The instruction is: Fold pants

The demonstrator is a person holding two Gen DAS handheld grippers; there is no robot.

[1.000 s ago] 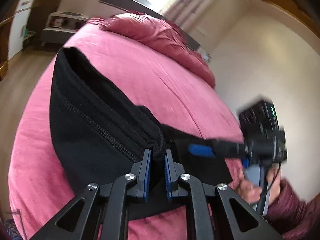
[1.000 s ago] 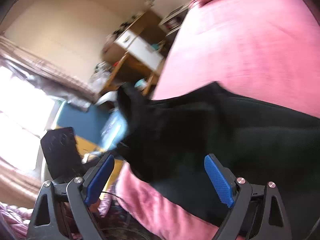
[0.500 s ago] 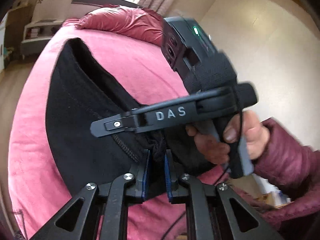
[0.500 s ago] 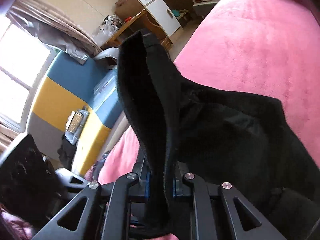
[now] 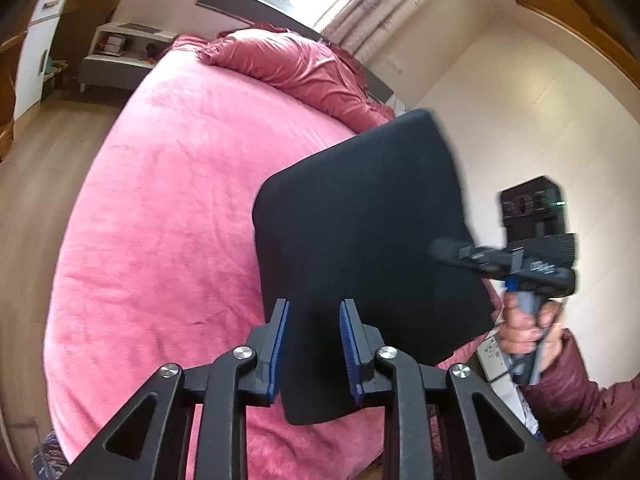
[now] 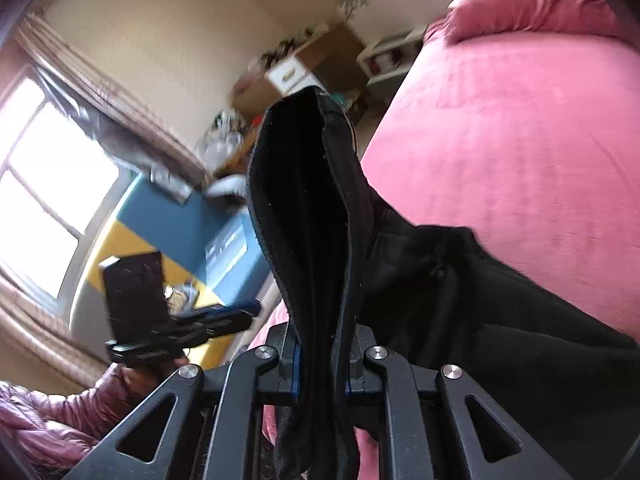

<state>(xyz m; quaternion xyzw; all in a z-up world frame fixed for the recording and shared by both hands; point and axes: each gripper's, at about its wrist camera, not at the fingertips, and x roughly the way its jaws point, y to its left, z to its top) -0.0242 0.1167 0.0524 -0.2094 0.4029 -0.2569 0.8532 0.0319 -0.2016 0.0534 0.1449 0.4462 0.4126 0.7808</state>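
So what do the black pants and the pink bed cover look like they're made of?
Pants: soft matte knit, maybe fleece; fuzzy, lint-flecked surface, stitched seam. Bed cover: plush, velvety fabric, likely; short nap with a faint sheen and brushed streaks.

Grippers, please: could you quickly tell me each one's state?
Left gripper: tool opening, black pants between its pads, not pressed.
Right gripper: shut on the pants.

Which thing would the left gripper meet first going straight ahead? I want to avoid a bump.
Probably the black fabric pants hanging between its opening fingers; the left gripper no longer pinches them. Depth is unclear.
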